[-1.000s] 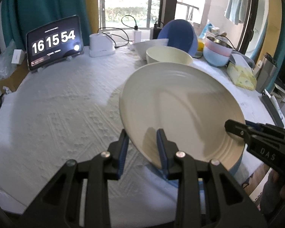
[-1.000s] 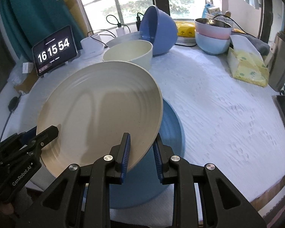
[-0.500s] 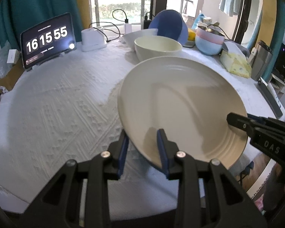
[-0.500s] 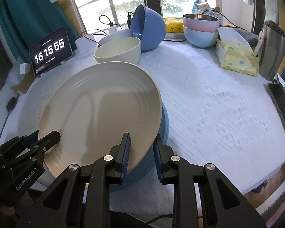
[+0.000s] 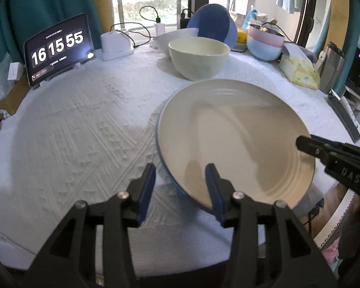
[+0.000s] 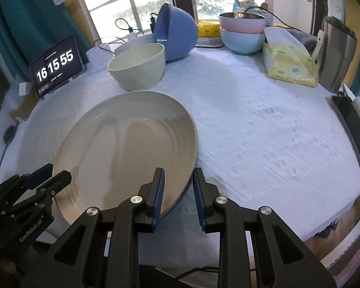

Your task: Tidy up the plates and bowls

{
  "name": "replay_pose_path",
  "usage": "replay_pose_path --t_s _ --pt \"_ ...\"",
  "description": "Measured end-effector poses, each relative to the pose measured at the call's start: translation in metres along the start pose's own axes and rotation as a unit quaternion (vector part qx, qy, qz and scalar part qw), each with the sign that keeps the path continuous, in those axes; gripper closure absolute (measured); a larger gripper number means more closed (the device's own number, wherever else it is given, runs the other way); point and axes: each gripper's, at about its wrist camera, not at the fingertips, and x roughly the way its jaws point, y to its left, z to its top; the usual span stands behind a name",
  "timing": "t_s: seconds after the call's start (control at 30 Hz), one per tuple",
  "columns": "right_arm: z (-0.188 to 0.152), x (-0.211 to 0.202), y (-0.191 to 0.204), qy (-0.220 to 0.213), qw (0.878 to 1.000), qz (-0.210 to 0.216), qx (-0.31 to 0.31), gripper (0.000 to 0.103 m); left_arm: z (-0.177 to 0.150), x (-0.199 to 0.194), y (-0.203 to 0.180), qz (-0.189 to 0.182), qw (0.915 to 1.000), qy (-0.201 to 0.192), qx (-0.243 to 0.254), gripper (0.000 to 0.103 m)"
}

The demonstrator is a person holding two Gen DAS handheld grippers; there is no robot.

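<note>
A cream plate [image 5: 235,139] [image 6: 127,148] lies on a blue plate, of which only the rim [image 5: 159,144] [image 6: 180,198] shows. My left gripper [image 5: 180,170] [image 6: 56,171] is at the cream plate's near left rim. Its jaws are opening: the rim is between them, but the left pad stands off it. My right gripper [image 6: 178,175] [image 5: 300,142] is shut on the cream plate's near right rim. A cream bowl [image 5: 199,57] [image 6: 136,67] stands behind the plates. A blue bowl [image 5: 211,24] [image 6: 175,31] rests tipped on its side. Pink and light-blue bowls [image 5: 265,43] [image 6: 242,33] are stacked at the back right.
A white cloth covers the round table [image 5: 84,124]. A clock tablet [image 5: 57,48] stands at the back left, beside a white charger box [image 5: 116,44] with cables. A white bowl [image 5: 175,37] sits behind the cream bowl. A yellow tissue pack [image 6: 288,67] and a steel container [image 6: 336,55] are at the right.
The cream plate has come down flat onto the blue plate. My left gripper's jaws have spread apart off the rim. The right gripper keeps its grip.
</note>
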Motion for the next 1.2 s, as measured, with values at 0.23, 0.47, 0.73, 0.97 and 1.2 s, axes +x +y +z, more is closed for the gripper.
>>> replay_pose_path --t_s 0.23,0.47,0.73,0.97,1.2 --pt "0.003 -0.003 -0.007 -0.007 1.0 -0.003 0.01 0.076 0.004 -0.003 0.016 0.015 0.9996 -0.009 -0.024 0.058" --pt "0.008 0.002 -0.013 -0.006 1.0 0.003 0.021 0.071 0.013 -0.001 0.027 0.02 0.9985 -0.021 -0.046 0.057" --pt "0.013 0.021 -0.019 0.013 0.999 0.014 0.035 0.071 0.023 0.015 0.023 0.009 0.9985 -0.006 -0.053 0.057" --pt "0.016 0.035 -0.022 0.025 0.998 0.043 0.043 0.07 0.029 0.034 0.02 0.004 0.9983 0.012 -0.057 0.057" --pt "0.015 0.044 -0.025 0.023 0.994 0.088 0.067 0.067 0.027 0.038 0.021 -0.01 0.9974 -0.009 -0.07 0.057"
